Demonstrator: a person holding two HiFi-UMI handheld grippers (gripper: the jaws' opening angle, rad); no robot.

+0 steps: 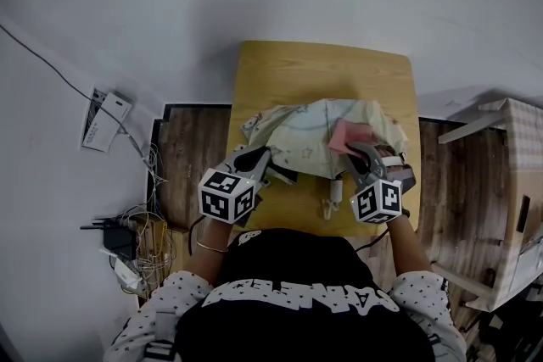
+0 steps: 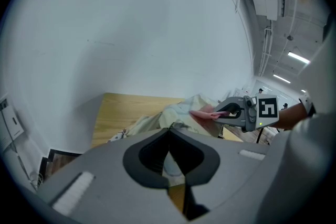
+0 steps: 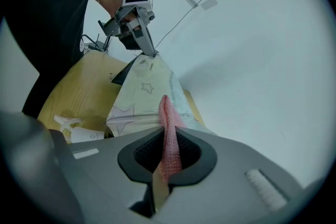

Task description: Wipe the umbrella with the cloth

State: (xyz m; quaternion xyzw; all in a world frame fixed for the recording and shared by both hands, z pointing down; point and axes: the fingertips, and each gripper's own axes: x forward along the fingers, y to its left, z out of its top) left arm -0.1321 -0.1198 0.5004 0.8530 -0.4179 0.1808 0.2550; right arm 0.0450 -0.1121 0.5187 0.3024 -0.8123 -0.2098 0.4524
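Umbrella: a collapsed umbrella (image 1: 318,127) of pale fabric printed with stars, lying rumpled across the middle of a small wooden table (image 1: 288,68).
Cloth: a pink cloth (image 1: 352,134), its free end resting on the umbrella's right side.
Right gripper: the right gripper (image 1: 356,150) has its jaws clamped on the cloth, which runs as a narrow pink strip out between them and onto the fabric.
Left gripper: the left gripper (image 1: 259,153) has its jaws pinched together on the umbrella's left edge, with pale fabric caught at the tips.
Near edge: a small white fitting (image 1: 333,195), perhaps the handle or strap, lies on the table just in front of the person.
Surroundings: white wall behind the table, with cables and a power strip (image 1: 106,121) on the floor to the left.
Risk, cloth: it is held by a thin fold, so drag across creased fabric could probably pull it out of the jaws.
Risk, umbrella: the fabric is loose, and a firm stroke may bunch it or slide the whole umbrella towards the table's edge if the left pinch slips.
Risk, coverage: folds likely hide parts of the surface from the cloth.
Right gripper view alone: the fabric is lifted into a peak at the left jaw tips.
Left gripper view alone: the cloth's end lying flat on the canopy, seen from the side.
Head view alone: the umbrella's full spread and its place on the table.
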